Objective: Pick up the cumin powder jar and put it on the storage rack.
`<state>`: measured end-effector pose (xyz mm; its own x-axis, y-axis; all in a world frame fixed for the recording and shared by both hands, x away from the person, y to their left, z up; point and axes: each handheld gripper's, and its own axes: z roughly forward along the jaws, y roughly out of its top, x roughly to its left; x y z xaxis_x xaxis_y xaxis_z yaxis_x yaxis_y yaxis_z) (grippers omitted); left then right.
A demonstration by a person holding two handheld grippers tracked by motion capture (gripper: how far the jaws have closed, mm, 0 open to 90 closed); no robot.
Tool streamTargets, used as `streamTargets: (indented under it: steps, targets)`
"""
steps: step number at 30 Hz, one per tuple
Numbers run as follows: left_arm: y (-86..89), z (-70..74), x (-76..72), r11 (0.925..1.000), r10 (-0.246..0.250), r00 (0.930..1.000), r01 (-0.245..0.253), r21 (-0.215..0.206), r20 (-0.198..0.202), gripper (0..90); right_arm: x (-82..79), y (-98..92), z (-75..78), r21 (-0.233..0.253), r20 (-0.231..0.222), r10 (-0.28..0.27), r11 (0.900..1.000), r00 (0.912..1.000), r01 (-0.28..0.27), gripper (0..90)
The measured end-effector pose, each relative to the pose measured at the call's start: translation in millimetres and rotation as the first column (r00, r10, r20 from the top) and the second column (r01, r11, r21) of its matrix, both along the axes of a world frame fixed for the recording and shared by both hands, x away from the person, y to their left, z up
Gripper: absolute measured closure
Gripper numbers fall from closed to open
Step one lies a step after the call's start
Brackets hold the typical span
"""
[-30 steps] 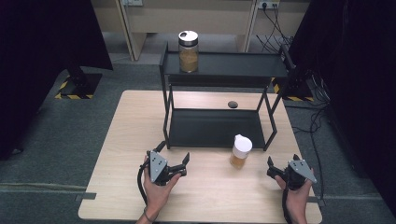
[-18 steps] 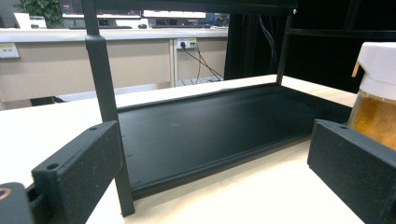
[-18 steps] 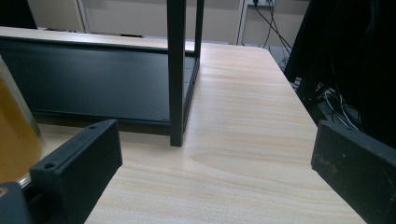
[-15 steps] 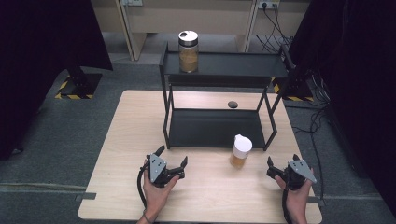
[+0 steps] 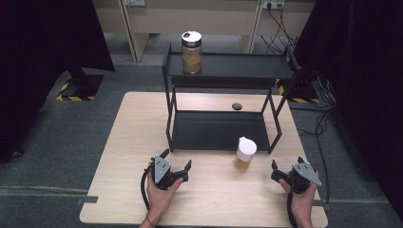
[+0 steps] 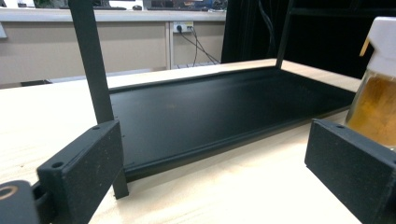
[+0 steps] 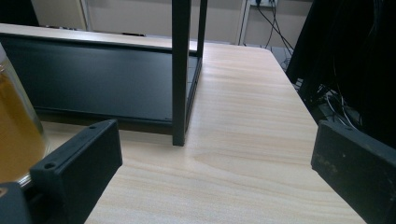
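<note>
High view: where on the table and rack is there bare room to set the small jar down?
The rack's lower shelf is bare. The top shelf is free right of the big jar. The table left of the rack is open. Tightest: the front edge, around the small jar and both claws.

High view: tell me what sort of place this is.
Probably a lab or office set up for recording: a wooden table with a black shelf rack, black curtains, wall sockets with cables.
</note>
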<state>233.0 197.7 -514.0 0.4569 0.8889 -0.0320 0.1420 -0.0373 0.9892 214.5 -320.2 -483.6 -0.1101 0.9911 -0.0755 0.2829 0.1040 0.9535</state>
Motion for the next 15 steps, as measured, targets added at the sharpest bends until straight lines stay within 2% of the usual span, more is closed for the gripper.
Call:
streamTargets:
  steps: [6,10,15]
  targets:
    - [-0.7,1.7,1.0,1.0,0.005,0.9999,-0.005,0.001,-0.012,3.8,0.1,1.4,0.3,-0.008,-0.002,0.001,1.0,1.0,-0.001,2.0]
    - [-4.0,2.8,0.0,0.9997,0.013,0.9999,-0.012,0.02,-0.009,2.6,0.1,2.2,0.3,-0.017,-0.001,0.004,1.0,1.0,-0.004,2.0]
    - [-2.5,2.4,0.5,0.9999,0.016,0.9998,-0.016,0.004,-0.015,2.6,0.0,1.8,0.2,-0.014,-0.001,0.004,1.0,1.0,-0.004,2.0]
